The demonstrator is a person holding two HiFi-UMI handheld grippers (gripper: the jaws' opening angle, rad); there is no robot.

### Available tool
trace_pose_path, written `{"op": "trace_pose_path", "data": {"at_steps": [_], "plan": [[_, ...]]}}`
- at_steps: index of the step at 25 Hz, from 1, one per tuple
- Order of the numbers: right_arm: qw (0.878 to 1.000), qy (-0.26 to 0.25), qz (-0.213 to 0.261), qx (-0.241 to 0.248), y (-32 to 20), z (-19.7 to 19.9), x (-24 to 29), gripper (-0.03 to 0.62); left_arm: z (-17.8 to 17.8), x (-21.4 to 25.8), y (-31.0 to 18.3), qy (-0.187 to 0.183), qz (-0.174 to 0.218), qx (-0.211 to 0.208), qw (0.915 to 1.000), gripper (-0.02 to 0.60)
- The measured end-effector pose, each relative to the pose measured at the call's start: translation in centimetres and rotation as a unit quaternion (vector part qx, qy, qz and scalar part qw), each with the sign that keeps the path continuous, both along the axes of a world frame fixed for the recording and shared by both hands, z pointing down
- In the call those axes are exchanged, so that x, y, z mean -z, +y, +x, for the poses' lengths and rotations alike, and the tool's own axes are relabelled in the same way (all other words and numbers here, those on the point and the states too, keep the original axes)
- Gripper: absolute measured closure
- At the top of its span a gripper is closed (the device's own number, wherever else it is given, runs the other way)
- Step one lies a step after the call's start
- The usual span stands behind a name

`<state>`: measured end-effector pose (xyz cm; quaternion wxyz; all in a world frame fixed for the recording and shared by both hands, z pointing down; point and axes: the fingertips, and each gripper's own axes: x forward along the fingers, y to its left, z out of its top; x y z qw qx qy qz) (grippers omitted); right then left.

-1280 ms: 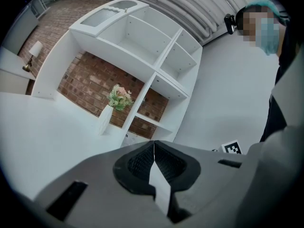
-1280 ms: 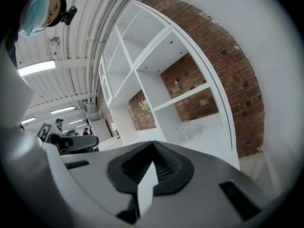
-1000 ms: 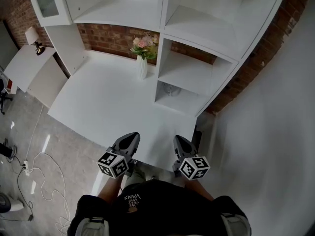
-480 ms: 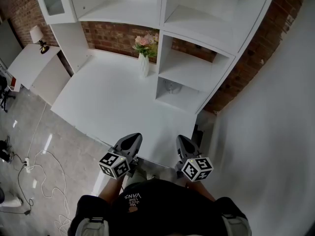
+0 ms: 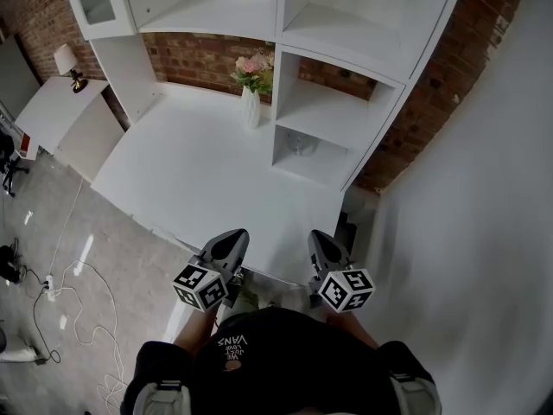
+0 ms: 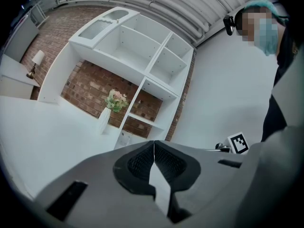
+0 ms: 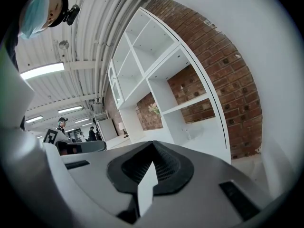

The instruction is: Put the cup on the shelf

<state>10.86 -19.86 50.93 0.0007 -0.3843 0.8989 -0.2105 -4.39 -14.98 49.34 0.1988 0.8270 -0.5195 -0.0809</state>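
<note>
The cup (image 5: 298, 145) is a clear glass standing inside the lowest compartment of the white shelf unit (image 5: 346, 115), at the desk's far right. The left gripper view shows the cup (image 6: 125, 137) small and far off, and in the right gripper view the cup (image 7: 188, 133) is faint. My left gripper (image 5: 233, 236) and right gripper (image 5: 318, 237) hover side by side at the near edge of the white desk (image 5: 190, 180), far from the cup. Both pairs of jaws are pressed together with nothing between them, as seen at the left gripper (image 6: 154, 142) and the right gripper (image 7: 152, 144).
A white vase of pink flowers (image 5: 251, 106) stands on the desk just left of the shelf unit. A lamp (image 5: 67, 63) sits on a lower side table at far left. Cables (image 5: 60, 309) trail across the floor. A brick wall runs behind.
Both grippers have drifted a little forward toward the desk's near edge. Their jaws stayed together and empty.
</note>
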Motion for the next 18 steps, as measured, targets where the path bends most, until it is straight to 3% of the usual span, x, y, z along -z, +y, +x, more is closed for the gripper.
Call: {"op": "trace_pose_path", "data": {"at_steps": [18], "plan": [[1.000,0.000,-0.002,0.001,0.20,0.12,0.08,0.594,-0.11,-0.06,0.40,0.004,0.002,0.009,0.9999,0.574]]}}
